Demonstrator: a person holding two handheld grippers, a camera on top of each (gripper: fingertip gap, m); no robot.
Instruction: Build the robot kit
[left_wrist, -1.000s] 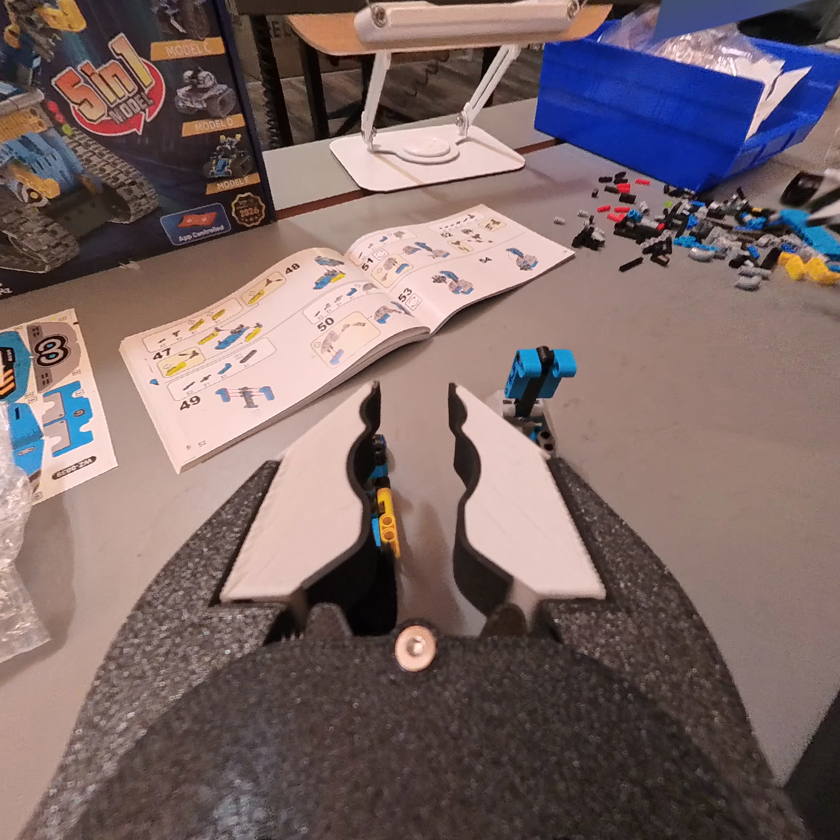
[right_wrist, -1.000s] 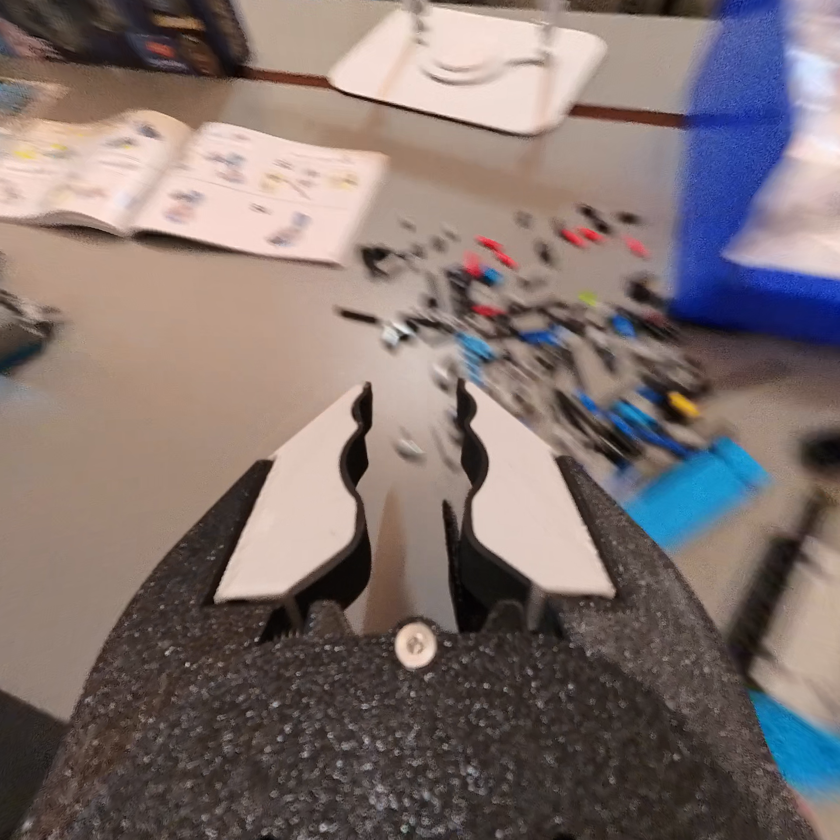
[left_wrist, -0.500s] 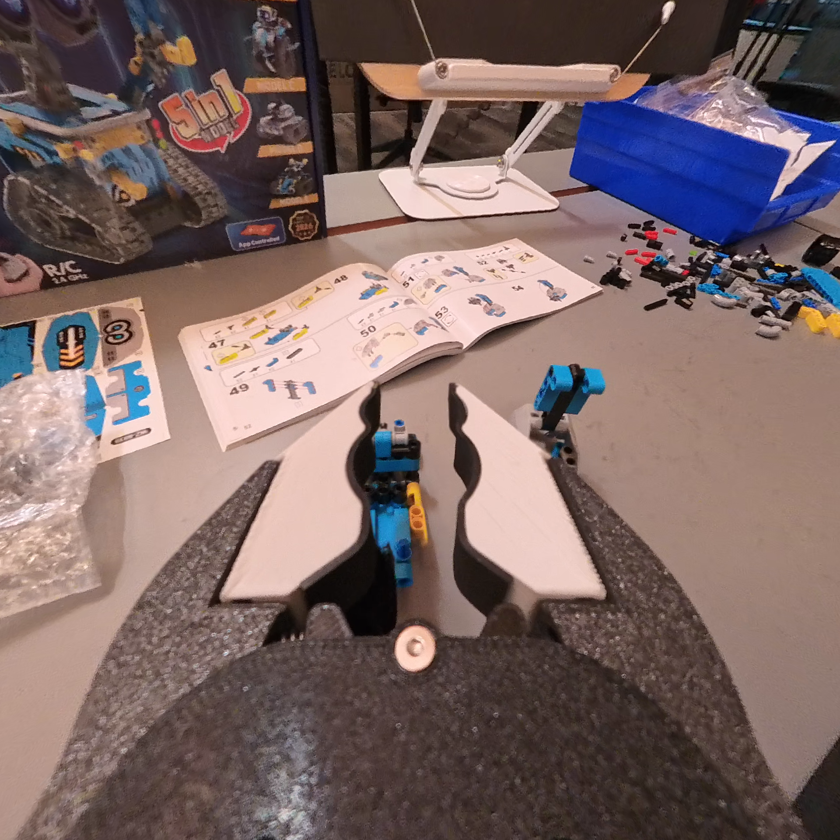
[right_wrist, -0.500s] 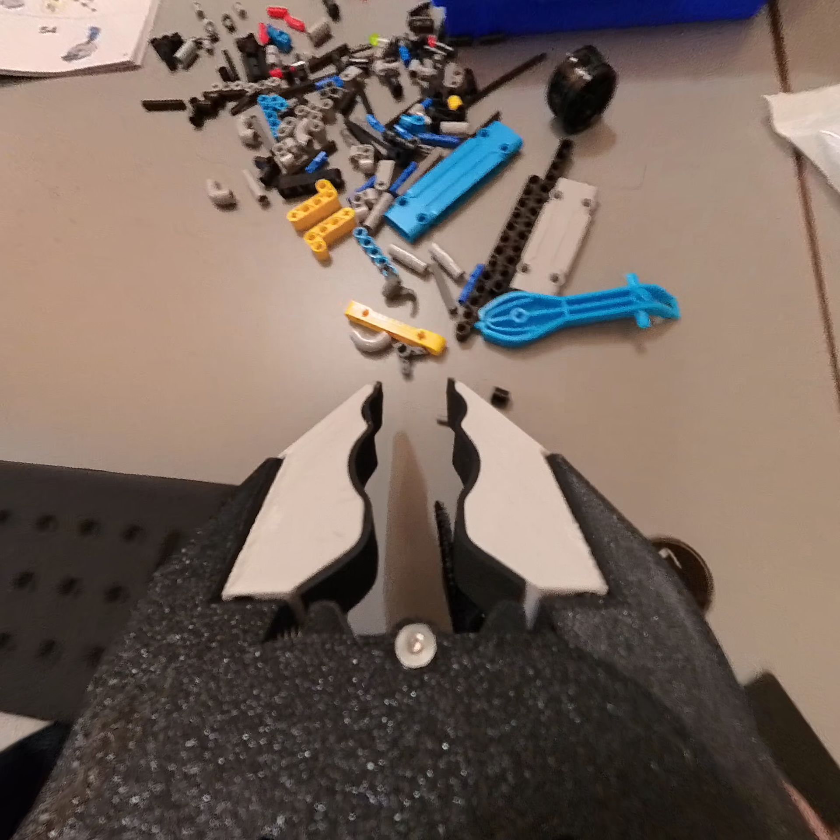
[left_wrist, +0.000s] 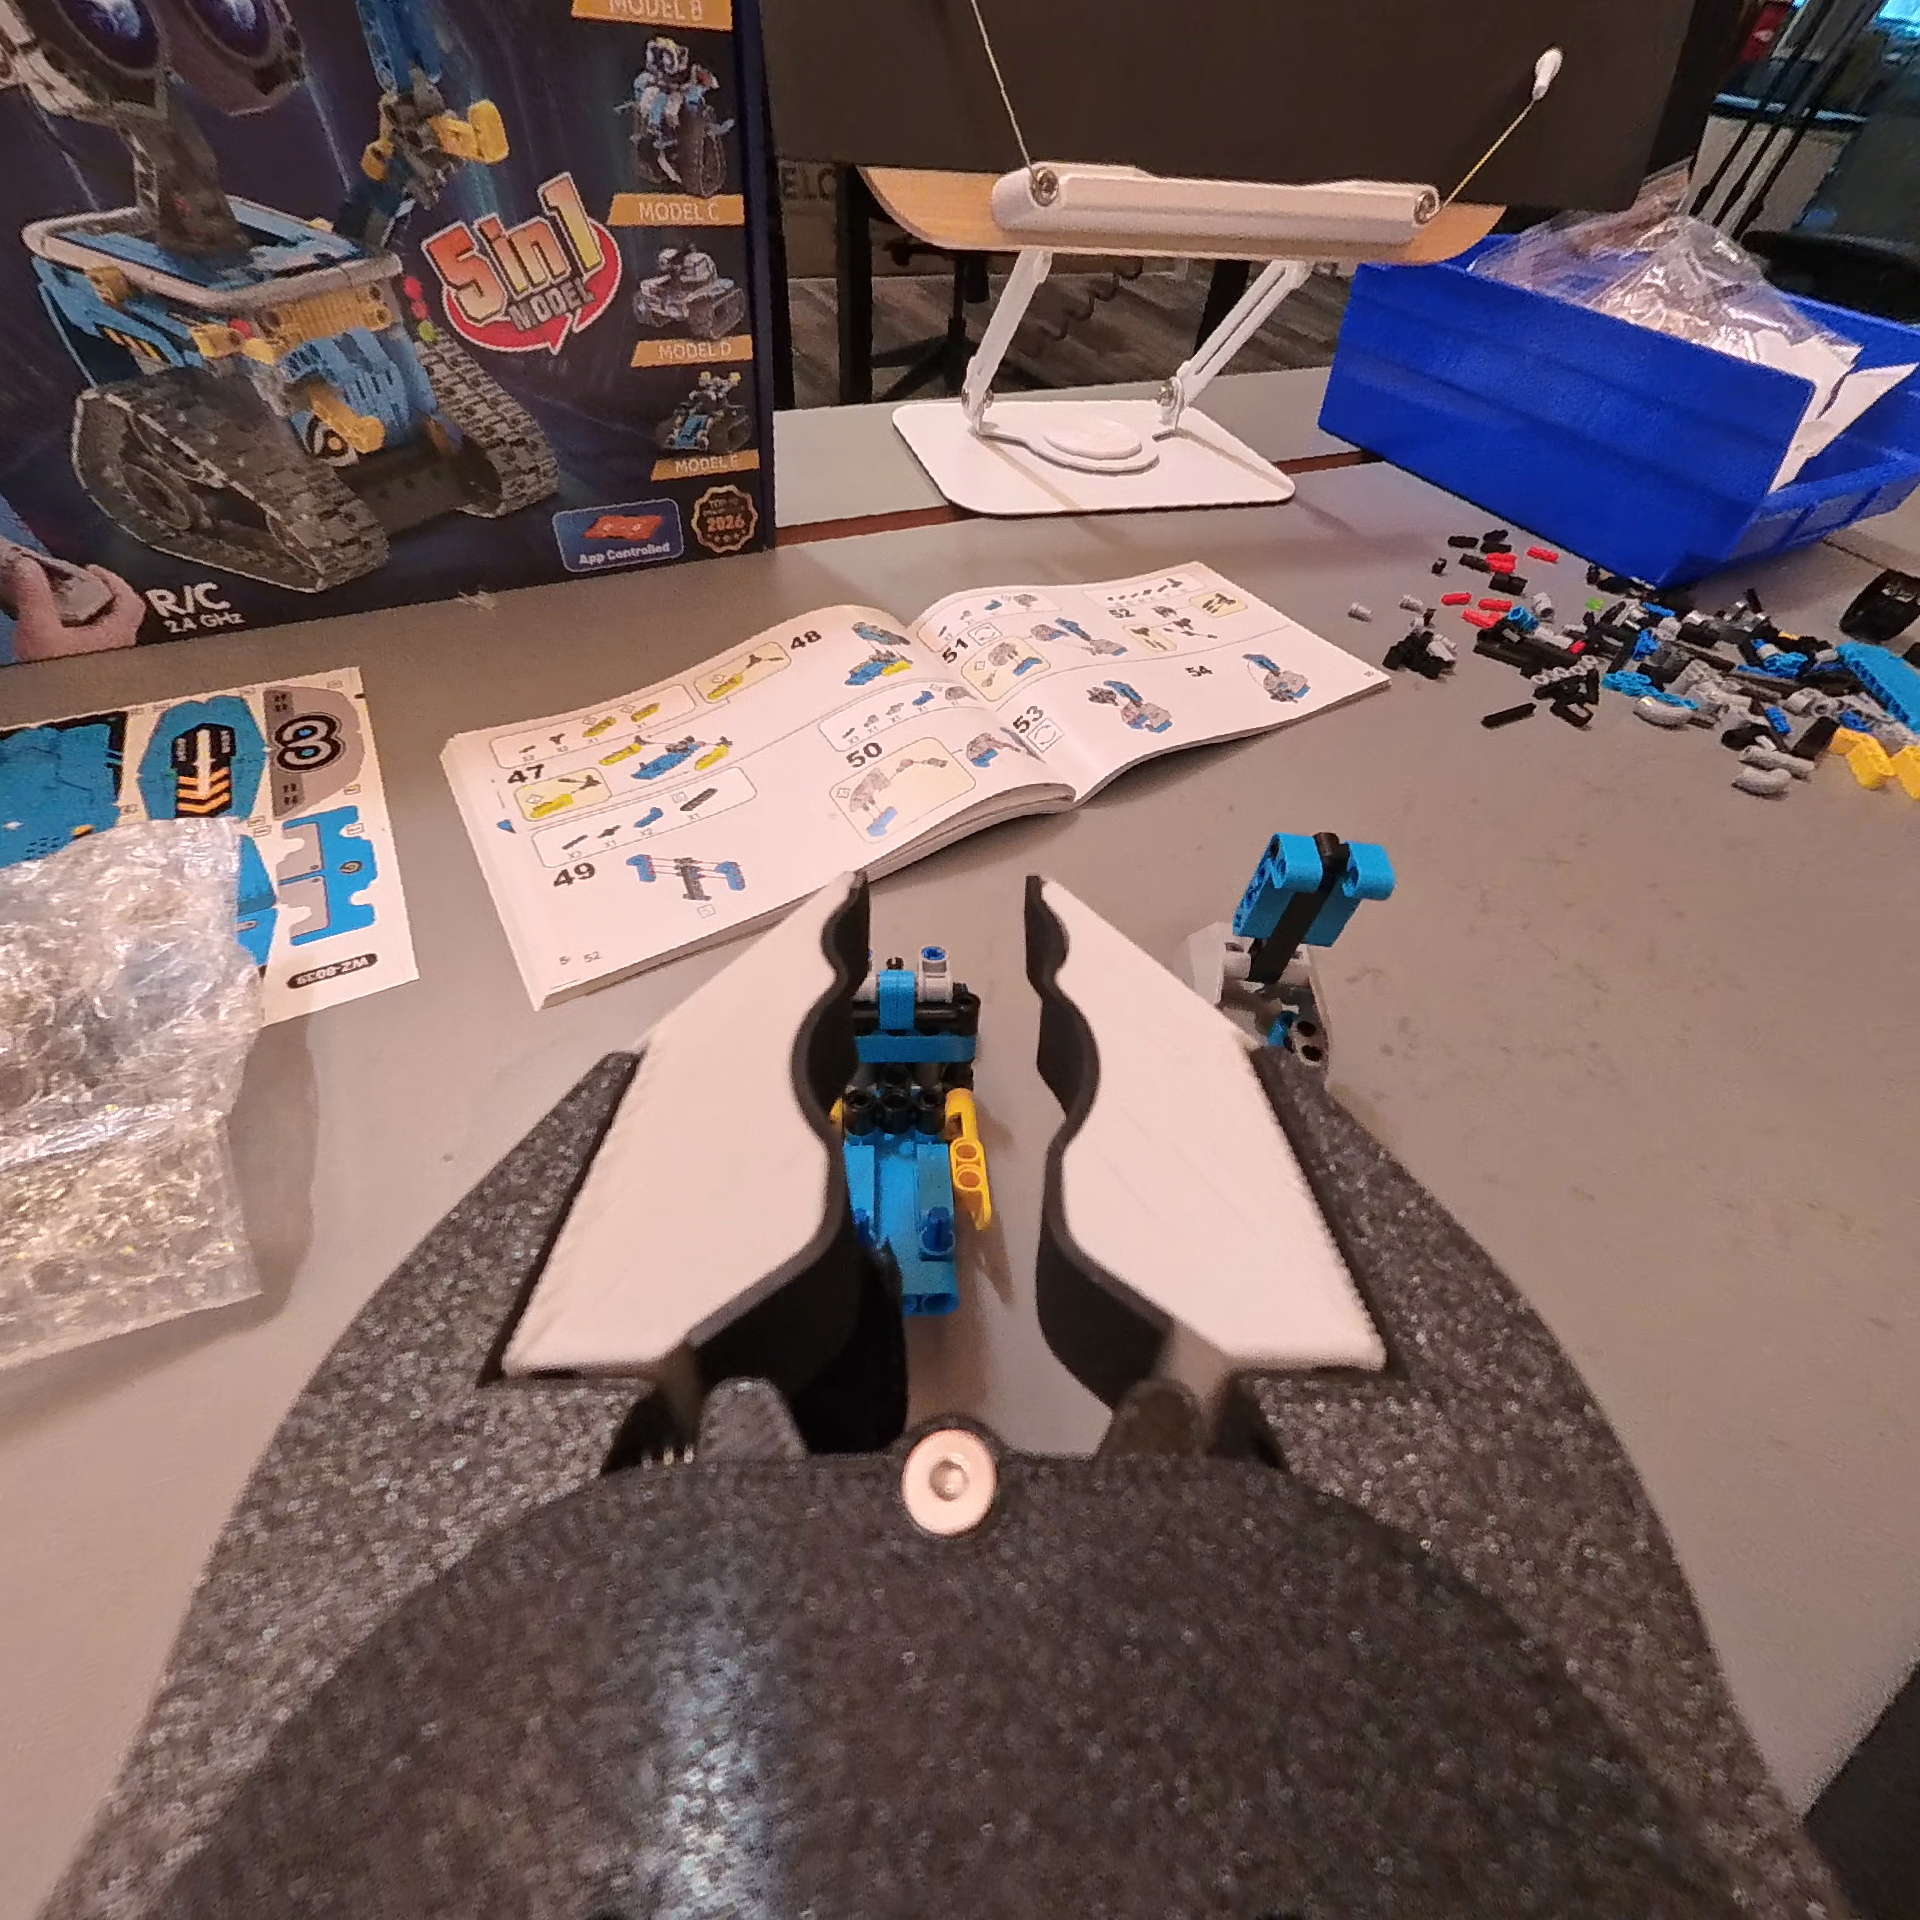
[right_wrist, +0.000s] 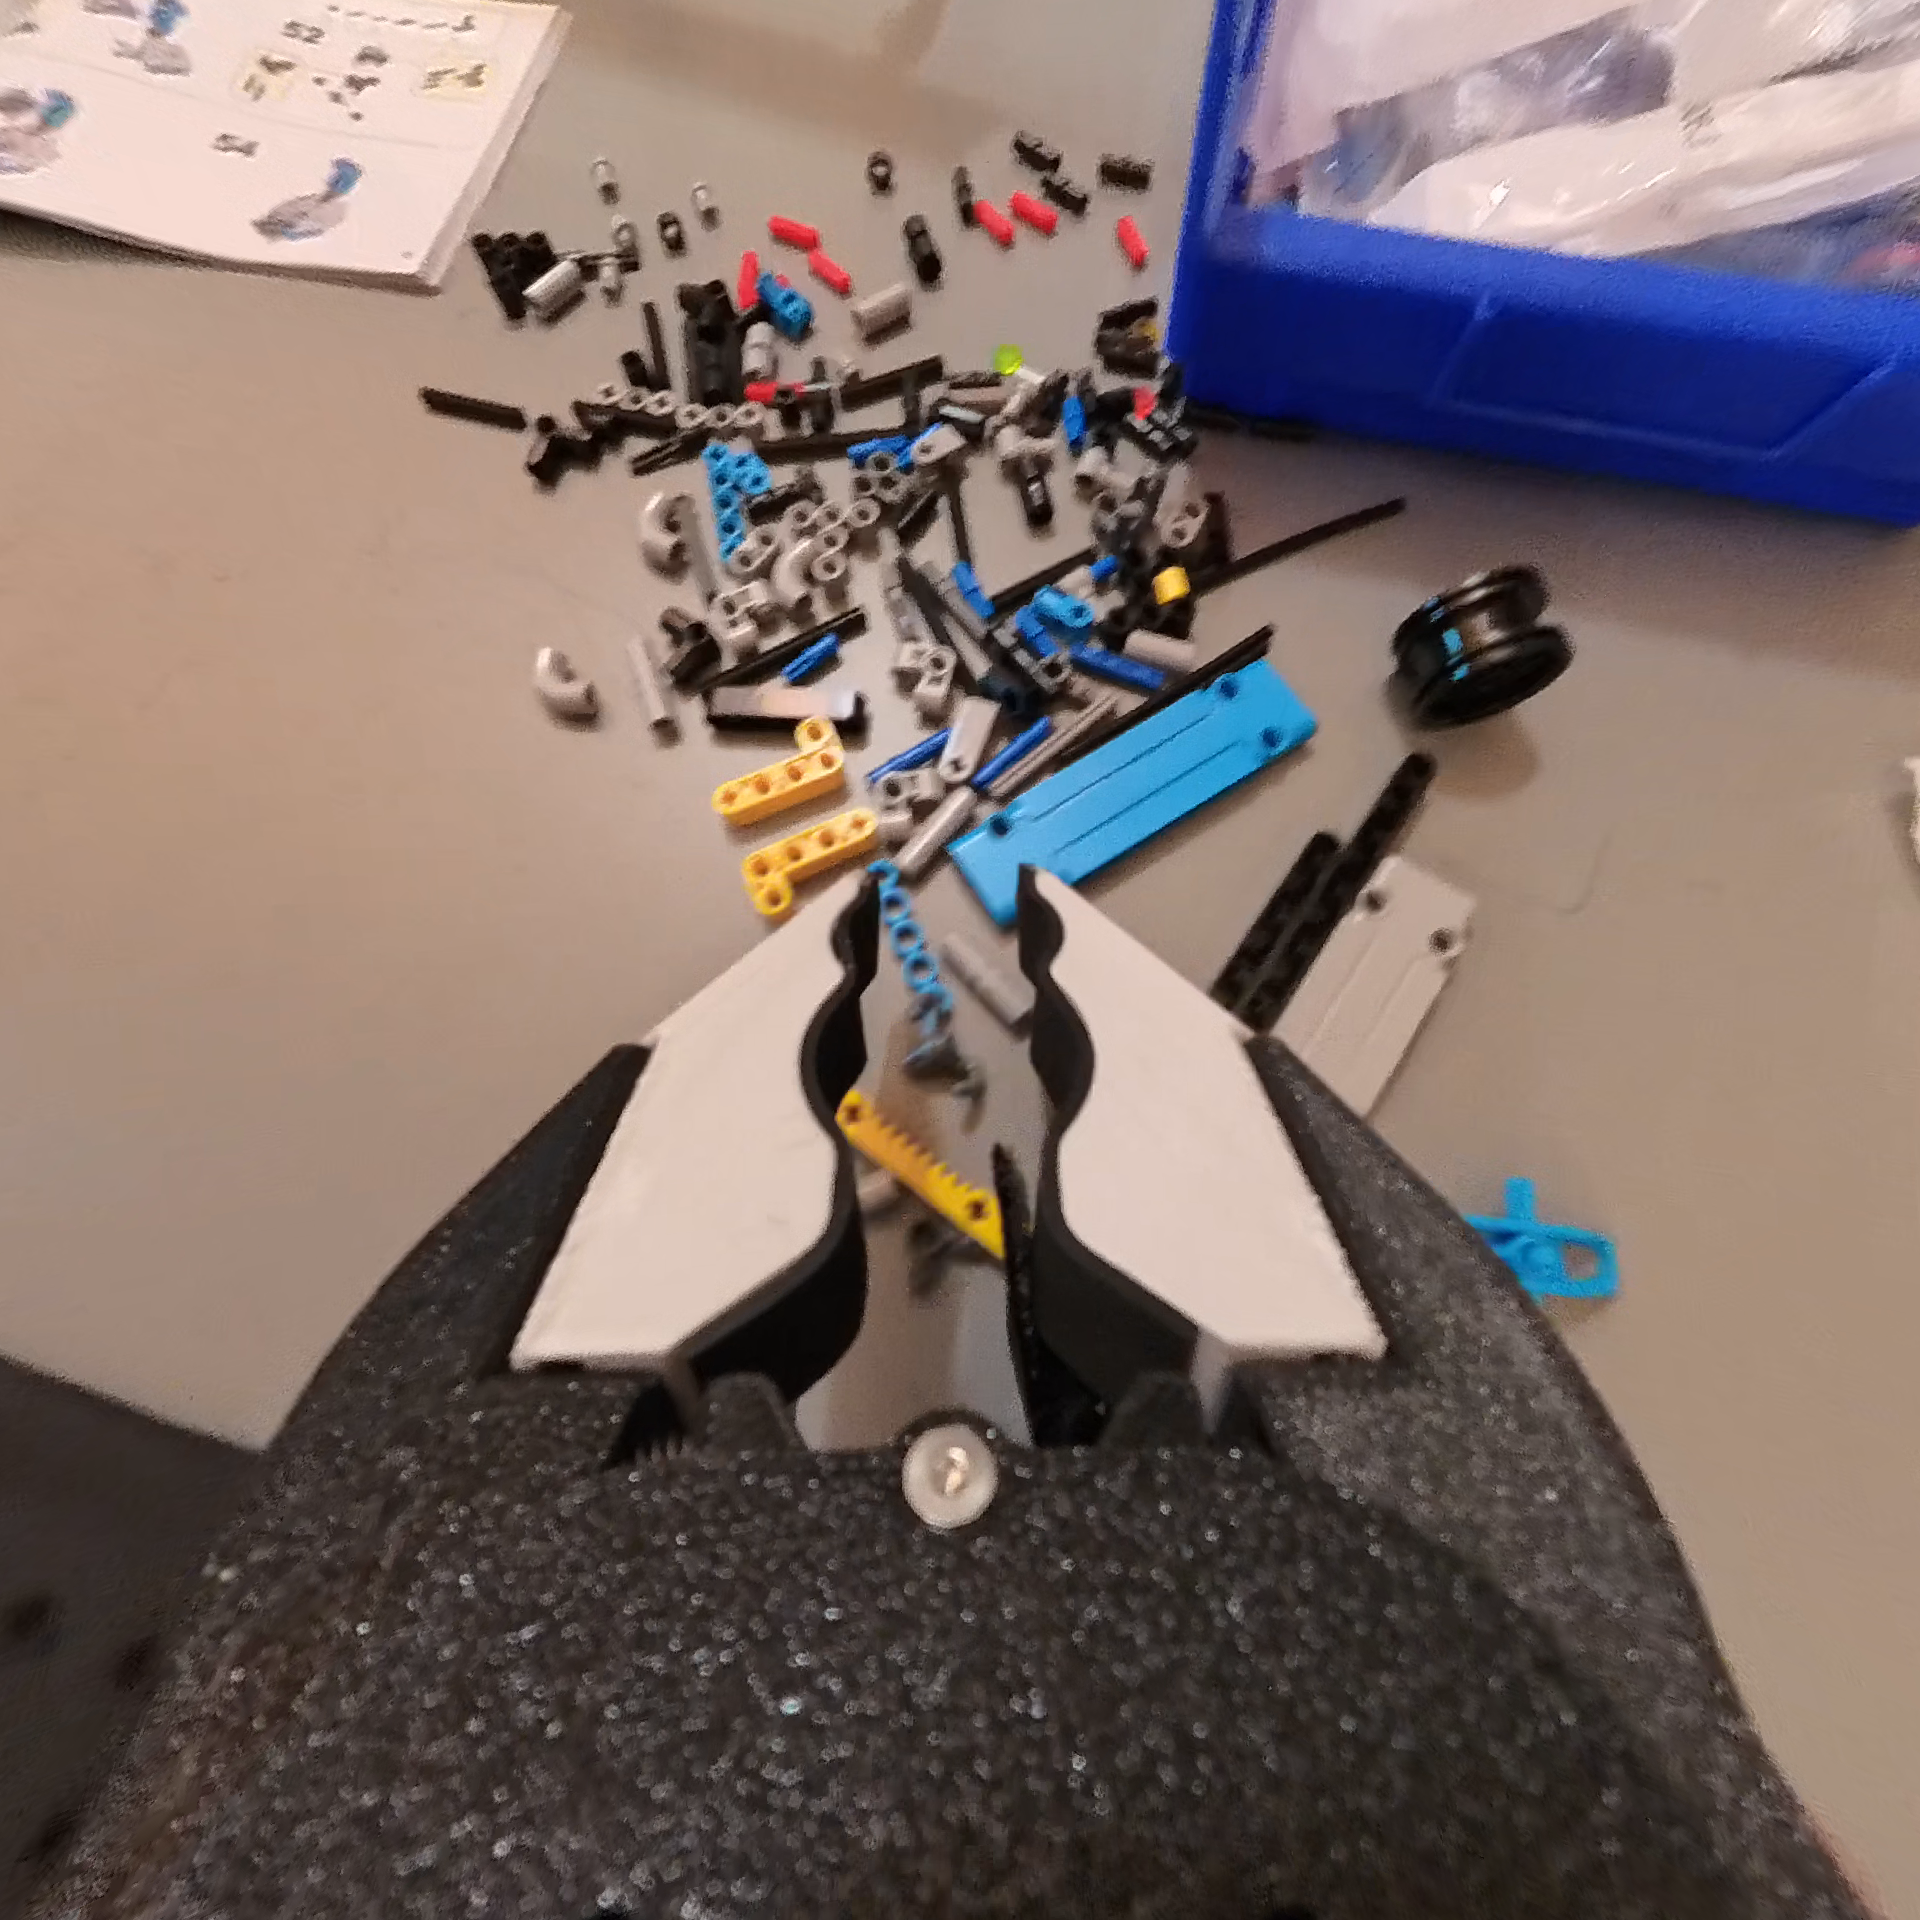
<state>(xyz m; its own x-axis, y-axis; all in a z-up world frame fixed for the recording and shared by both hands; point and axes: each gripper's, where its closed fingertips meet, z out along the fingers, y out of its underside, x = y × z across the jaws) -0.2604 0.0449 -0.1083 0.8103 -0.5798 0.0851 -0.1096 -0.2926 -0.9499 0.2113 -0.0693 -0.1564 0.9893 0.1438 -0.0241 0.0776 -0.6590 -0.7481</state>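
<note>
My left gripper (left_wrist: 945, 894) is open and low over the grey table (left_wrist: 1558, 1143). A small blue, black and yellow brick assembly (left_wrist: 914, 1132) lies between its jaws, close against the left finger. A second blue and grey assembly (left_wrist: 1288, 935) stands just right of the right fingertip. My right gripper (right_wrist: 940, 883) is open over the near end of a pile of loose parts (right_wrist: 883, 520). A yellow toothed bar (right_wrist: 920, 1184) and a thin blue chain-like piece (right_wrist: 909, 956) lie between its jaws.
An open instruction booklet (left_wrist: 883, 748), a sticker sheet (left_wrist: 301, 831), a crumpled plastic bag (left_wrist: 114, 1070) and the kit box (left_wrist: 364, 312) lie left and ahead. A white stand (left_wrist: 1091, 457) and a blue bin (right_wrist: 1558, 343) are at the back. A black wheel (right_wrist: 1481, 644), blue panel (right_wrist: 1132, 779) and grey panel (right_wrist: 1382, 977) lie right. One gripper's finger ends stand about 50 cm off the other's.
The left gripper has drawn back and tilted up, so more of the assembly shows between its jaws. The right gripper swung to the table edge, then forward over the parts.
</note>
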